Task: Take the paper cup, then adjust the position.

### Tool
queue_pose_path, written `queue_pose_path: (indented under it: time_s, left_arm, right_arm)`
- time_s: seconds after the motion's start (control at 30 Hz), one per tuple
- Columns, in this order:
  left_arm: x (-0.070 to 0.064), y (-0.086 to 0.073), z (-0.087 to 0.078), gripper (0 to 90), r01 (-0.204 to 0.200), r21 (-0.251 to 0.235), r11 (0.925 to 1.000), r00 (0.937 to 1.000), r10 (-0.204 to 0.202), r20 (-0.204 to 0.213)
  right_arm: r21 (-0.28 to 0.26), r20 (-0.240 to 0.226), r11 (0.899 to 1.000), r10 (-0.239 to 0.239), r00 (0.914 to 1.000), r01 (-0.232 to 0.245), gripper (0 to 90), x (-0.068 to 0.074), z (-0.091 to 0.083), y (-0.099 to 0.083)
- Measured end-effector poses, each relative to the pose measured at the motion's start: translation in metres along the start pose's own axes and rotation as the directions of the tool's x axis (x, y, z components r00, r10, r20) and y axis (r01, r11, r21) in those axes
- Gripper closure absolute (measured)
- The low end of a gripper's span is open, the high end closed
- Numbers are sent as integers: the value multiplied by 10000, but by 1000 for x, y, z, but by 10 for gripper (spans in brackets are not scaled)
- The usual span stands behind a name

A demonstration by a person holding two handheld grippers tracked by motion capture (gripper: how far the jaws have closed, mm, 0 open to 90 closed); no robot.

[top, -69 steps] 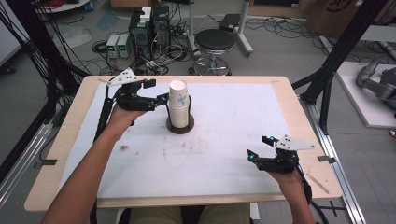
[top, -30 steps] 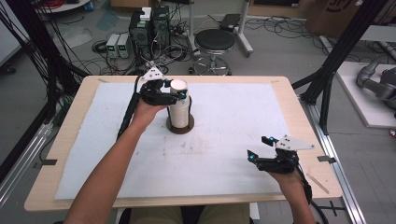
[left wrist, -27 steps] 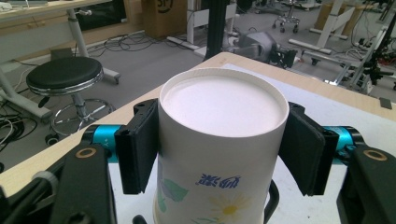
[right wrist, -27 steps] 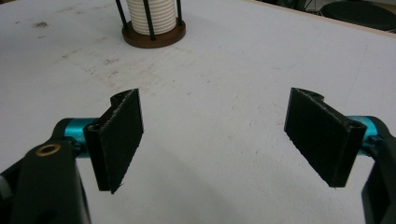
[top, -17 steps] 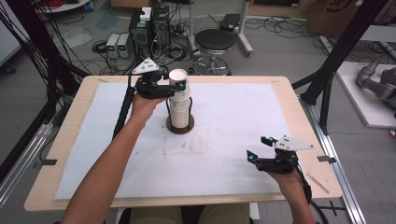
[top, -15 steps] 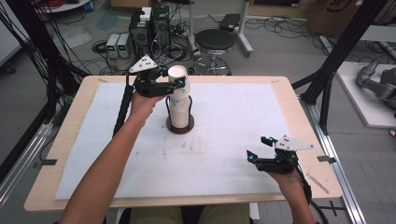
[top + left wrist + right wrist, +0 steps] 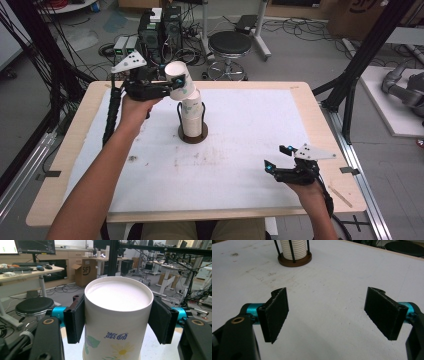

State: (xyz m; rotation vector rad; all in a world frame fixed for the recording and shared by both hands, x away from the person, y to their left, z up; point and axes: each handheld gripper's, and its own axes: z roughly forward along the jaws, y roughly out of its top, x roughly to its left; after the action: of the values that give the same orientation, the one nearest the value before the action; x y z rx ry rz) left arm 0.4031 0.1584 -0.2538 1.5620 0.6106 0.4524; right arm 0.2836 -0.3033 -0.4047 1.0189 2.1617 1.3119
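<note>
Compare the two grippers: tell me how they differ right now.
The left gripper is shut on the top paper cup; the right gripper is open, holding nothing. The left is raised beside the cup stack; the right sits low near the table's front edge. Both have black jaws.

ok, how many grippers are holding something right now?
1. The left gripper is clamped on the top paper cup, tilted off the stack. The right gripper sits open over the table, holding nothing.

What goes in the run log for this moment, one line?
left gripper: shut on top paper cup, tilted, lifting off cup stack | right gripper: open, idle near table | holder base: upright
</note>
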Motion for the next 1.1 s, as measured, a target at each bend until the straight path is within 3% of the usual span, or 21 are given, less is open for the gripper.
queue_pose_path:
  time_s: [0.17,0.47,0.7,1.1]
  left_arm:
    - [-1,-7,-28,361,71,-38,10000,10000,-71,8]
    - [-3,-43,-63,361,280,-56,9996,9990,-278,353]
    - [-10,-65,-68,361,144,222,9996,9978,-158,648]
    - [-35,-86,-58,360,-172,573,9982,9903,91,1387]
  right_arm:
    - [-36,21,10000,-30,10000,31,201,3,-3,0]
    - [-150,-135,9998,-137,9998,135,201,9,4,8]
    - [-61,-300,9997,-235,9993,234,201,11,11,10]
    - [-175,-723,9994,-323,9969,311,201,18,12,14]
